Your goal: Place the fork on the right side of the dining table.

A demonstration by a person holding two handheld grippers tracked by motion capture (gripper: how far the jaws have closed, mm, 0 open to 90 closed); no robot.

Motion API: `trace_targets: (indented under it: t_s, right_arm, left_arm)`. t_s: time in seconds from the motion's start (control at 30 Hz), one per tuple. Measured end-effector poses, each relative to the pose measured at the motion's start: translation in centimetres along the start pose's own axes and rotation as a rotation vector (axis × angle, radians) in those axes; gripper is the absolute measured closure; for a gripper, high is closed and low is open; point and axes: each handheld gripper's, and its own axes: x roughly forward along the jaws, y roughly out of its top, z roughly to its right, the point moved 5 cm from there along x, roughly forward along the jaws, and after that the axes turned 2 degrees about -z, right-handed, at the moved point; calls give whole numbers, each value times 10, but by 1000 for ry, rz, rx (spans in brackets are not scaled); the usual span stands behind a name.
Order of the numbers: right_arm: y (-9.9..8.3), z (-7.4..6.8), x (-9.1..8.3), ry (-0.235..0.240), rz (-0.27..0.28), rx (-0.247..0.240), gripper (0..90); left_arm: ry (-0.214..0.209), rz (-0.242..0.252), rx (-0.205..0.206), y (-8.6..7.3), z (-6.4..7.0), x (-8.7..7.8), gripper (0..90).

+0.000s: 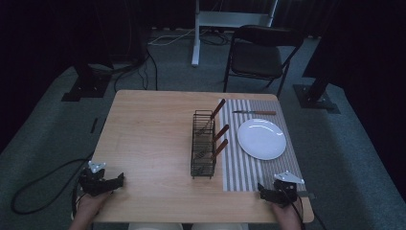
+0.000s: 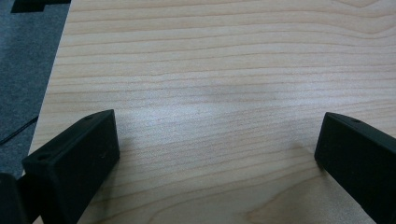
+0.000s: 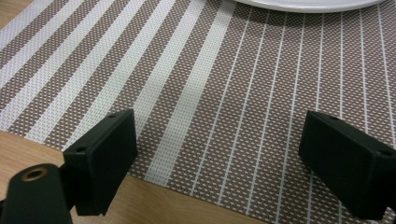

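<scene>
Two grippers rest at the near table edge, jaws spread and empty. Right gripper [image 1: 280, 191] sits on the striped mat [image 1: 249, 167], with the plate [image 1: 261, 138] just ahead of it; left gripper [image 1: 103, 181] lies well apart on bare wood. Rack [image 1: 203, 143] stands beside the plate, cutlery handles leaning toward it; a knife [image 1: 254, 112] lies crosswise beyond. The right arm is judged nearer.

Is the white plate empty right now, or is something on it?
Empty: the white plate on the striped placemat shows a bare surface; the knife lies beyond it.
</scene>
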Motion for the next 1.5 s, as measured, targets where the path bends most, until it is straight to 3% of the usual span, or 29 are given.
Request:
trace_targets:
  t_s: [0.8,0.93,1.23,1.5]
  right_arm:
    - [5,-2,-3,18,-85,-13,129]
    - [5,-6,-5,46,-94,-15,131]
    - [22,-28,-14,165,-67,-41,142]
    - [39,-48,-21,212,-47,-77,161]
  left_arm:
    - [4,3,-5,0,0,0,2]
    - [4,3,-5,0,0,0,2]
    - [4,3,-5,0,0,0,2]
    - [4,3,-5,0,0,0,2]
